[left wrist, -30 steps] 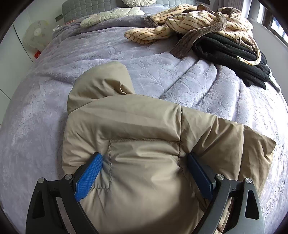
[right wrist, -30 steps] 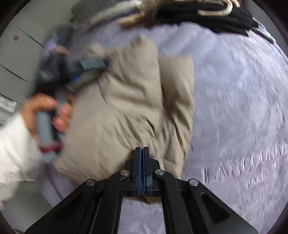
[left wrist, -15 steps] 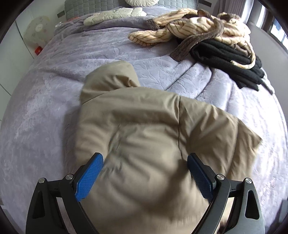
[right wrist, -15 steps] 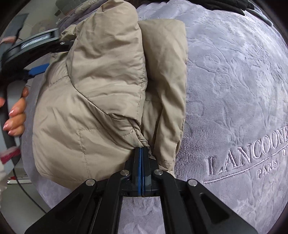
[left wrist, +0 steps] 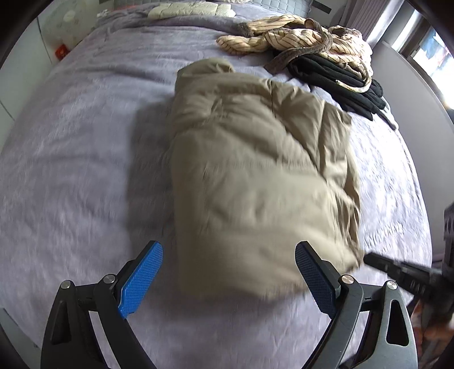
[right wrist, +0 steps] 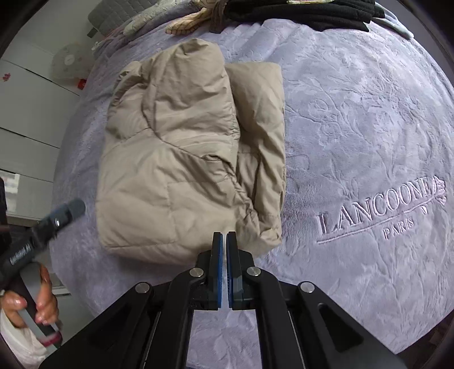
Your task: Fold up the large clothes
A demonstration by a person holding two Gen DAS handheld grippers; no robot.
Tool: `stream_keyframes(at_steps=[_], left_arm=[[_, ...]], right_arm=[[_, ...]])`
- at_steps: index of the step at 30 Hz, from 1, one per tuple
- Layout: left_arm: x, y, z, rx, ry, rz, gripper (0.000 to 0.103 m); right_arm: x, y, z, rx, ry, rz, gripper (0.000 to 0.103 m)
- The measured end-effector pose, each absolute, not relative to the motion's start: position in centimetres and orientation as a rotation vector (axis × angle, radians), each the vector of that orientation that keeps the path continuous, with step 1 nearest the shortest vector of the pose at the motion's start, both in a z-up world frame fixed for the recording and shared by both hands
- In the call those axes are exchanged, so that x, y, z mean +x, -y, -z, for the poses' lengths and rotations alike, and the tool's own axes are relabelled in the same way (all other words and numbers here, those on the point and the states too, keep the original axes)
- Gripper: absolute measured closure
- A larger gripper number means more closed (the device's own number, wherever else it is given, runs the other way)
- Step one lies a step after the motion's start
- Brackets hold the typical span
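Note:
A beige padded jacket (left wrist: 255, 159) lies folded into a compact bundle on the lilac bedspread (left wrist: 85, 142). It also shows in the right wrist view (right wrist: 181, 147). My left gripper (left wrist: 228, 272) is open and empty, drawn back just short of the jacket's near edge. My right gripper (right wrist: 224, 244) has its pads a narrow slit apart and holds nothing, just off the jacket's near corner. The left gripper's tip (right wrist: 68, 211) shows at the left of the right wrist view.
A heap of striped beige and black clothes (left wrist: 320, 54) lies at the far right of the bed. A pale pillow (left wrist: 187, 10) sits at the headboard. White cupboards (right wrist: 25, 122) stand left of the bed. Embroidered lettering (right wrist: 377, 210) marks the bedspread.
My right gripper let go of the jacket's corner and backed off slightly. My left gripper pulled back from over the jacket. The jacket settled flat on the bed.

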State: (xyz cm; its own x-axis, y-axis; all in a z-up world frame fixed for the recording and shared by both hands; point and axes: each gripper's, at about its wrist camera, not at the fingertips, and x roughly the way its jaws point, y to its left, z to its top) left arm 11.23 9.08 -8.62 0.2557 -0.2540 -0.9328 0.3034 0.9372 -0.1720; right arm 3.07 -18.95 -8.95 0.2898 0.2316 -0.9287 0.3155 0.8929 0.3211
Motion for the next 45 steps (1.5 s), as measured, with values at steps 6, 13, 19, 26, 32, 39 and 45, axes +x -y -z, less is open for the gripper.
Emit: stream_keyframes(at_steps=[6, 13, 19, 26, 32, 39, 45], left_arm=[[9.0, -11.3, 7.3, 0.026, -1.249, 0.404, 0.008], [8.5, -12.3, 5.4, 0.052, -1.197, 0.441, 0.001], [7.9, -13.2, 3.1, 0.017, -1.159, 0.404, 0.001], [6.9, -13.7, 0.6, 0.007, -1.114, 0.307, 0.001], [5.5, -13.1, -2.0, 0.028, -1.060, 0.257, 0.001], [3.6, -12.3, -4.6, 0.053, -1.015, 0.225, 0.001], [2.7, -12.3, -7.1, 0.062, -0.955, 0.194, 0.001]], right_arm=[[1.3, 16.3, 7.0, 0.500, -1.275, 0.091, 0.100], [0.5, 12.7, 5.8, 0.482, -1.241, 0.115, 0.100], [1.0, 11.7, 3.8, 0.450, -1.213, 0.100, 0.081], [0.9, 11.6, 1.0, 0.408, -1.166, 0.094, 0.024], [-0.2, 11.7, -1.5, 0.341, -1.094, 0.128, 0.012], [-1.4, 10.9, -5.1, 0.263, -0.975, 0.140, 0.000], [-2.1, 10.6, -7.2, 0.258, -0.939, 0.153, 0.000]])
